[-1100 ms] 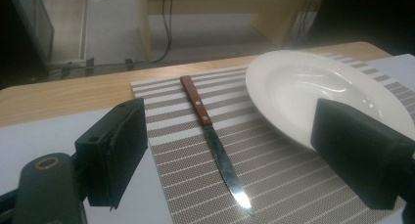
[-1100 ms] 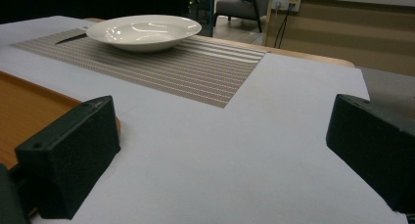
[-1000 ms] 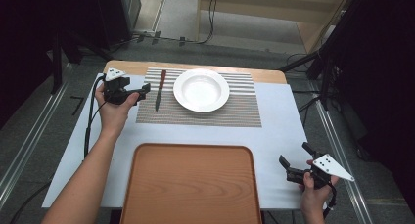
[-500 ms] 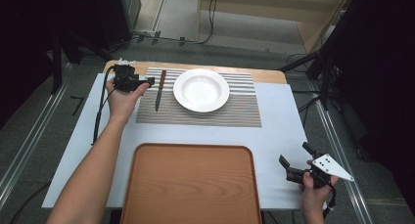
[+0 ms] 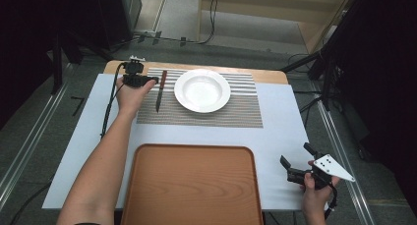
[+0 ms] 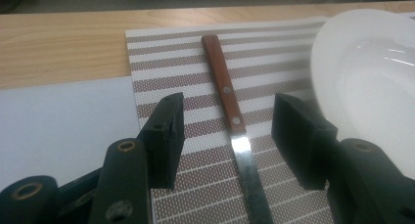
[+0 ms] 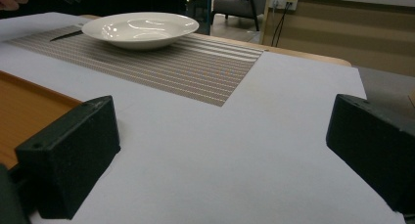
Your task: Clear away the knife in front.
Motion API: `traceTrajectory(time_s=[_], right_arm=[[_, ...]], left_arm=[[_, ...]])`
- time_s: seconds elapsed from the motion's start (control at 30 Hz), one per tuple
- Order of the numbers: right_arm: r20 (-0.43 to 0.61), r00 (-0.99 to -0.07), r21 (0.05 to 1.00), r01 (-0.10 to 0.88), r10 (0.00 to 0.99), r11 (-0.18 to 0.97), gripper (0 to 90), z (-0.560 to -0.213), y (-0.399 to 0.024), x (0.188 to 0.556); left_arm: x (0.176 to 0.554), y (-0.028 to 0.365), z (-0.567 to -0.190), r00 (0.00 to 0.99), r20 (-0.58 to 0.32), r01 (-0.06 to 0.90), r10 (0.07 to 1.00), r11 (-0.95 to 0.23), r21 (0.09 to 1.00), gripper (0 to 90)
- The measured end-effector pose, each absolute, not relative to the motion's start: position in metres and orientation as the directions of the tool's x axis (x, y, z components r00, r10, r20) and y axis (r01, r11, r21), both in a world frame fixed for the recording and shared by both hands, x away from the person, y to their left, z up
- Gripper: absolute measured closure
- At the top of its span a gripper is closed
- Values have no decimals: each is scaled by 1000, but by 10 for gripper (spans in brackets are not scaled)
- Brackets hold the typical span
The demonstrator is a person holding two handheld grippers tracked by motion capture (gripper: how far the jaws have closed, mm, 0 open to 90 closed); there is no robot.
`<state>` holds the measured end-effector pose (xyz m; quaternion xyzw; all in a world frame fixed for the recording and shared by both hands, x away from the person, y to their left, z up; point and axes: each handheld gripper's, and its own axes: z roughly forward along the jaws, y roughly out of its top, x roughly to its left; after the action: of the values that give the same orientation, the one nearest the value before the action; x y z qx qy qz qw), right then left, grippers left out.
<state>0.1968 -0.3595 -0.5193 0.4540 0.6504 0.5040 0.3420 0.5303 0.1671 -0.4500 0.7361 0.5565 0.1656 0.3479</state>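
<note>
At the far left of the striped placemat (image 5: 206,104), the left tool (image 6: 227,136) hung with its jaws spread wide on either side of a knife (image 6: 234,121), straddling the spot where the wooden handle meets the blade without touching it. Just beside the knife sat a white plate (image 5: 202,90). Near the table's (image 5: 280,136) front right corner, the right tool (image 5: 295,161) rested released, beside a wooden tray (image 5: 192,185).
</note>
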Motion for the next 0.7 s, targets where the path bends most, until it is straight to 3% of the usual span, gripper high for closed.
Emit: traceTrajectory(time_s=[0.27, 0.4, 0.7], right_arm=[[11, -353, 965, 248, 936, 82, 0, -519, -359, 197], [6, -355, 965, 247, 935, 88, 0, -519, -359, 197], [5, -355, 965, 247, 935, 88, 0, -519, -359, 197]], left_arm=[[539, 157, -457, 345, -149, 720, 927, -159, 676, 538], [543, 153, -463, 340, -159, 746, 927, -163, 646, 623], [551, 143, -468, 301, -165, 786, 939, -147, 601, 672]])
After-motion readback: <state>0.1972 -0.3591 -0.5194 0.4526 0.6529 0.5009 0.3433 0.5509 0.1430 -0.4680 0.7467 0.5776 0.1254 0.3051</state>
